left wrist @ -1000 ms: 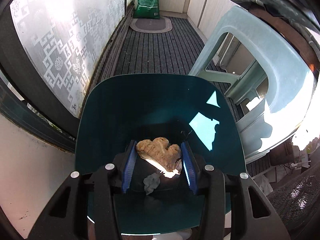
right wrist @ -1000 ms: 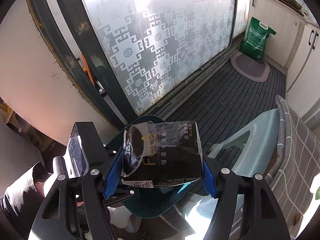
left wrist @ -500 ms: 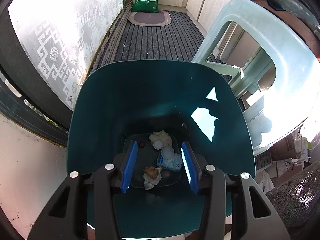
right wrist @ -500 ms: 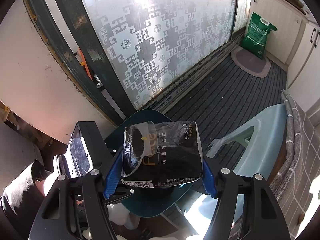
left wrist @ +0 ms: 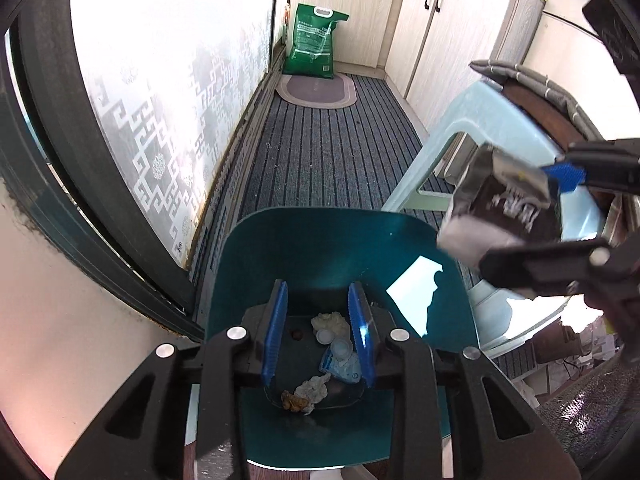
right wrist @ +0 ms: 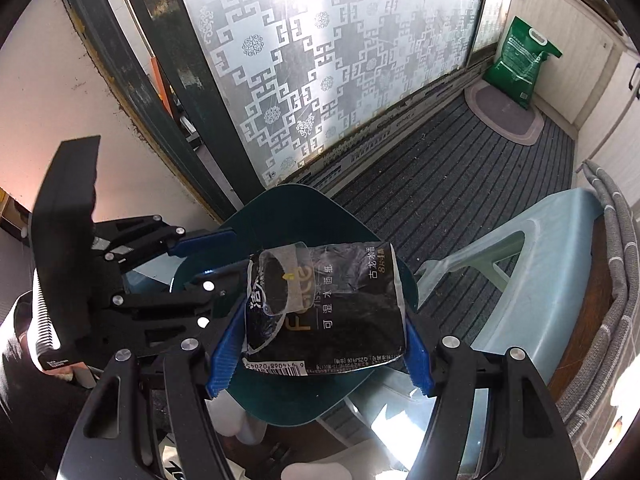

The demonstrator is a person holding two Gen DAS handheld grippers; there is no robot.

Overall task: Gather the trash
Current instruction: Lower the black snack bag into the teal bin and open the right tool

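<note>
Left gripper (left wrist: 318,334) over the teal bin (left wrist: 304,248), fingers spread, nothing between them. Crumpled tissues (left wrist: 314,388) and bottle caps (left wrist: 342,347) lie at the bin bottom. Right gripper (right wrist: 318,354) fingers clamp a black wet-wipe packet (right wrist: 332,304) above the bin rim.

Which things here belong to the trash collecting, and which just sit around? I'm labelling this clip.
Part of the job:
- teal bin
- black wet-wipe packet in the right tongs
- scraps in the bin
- left tongs, open over the bin

Just lying about:
- green sack
- oval mat
- pale blue stool
</note>
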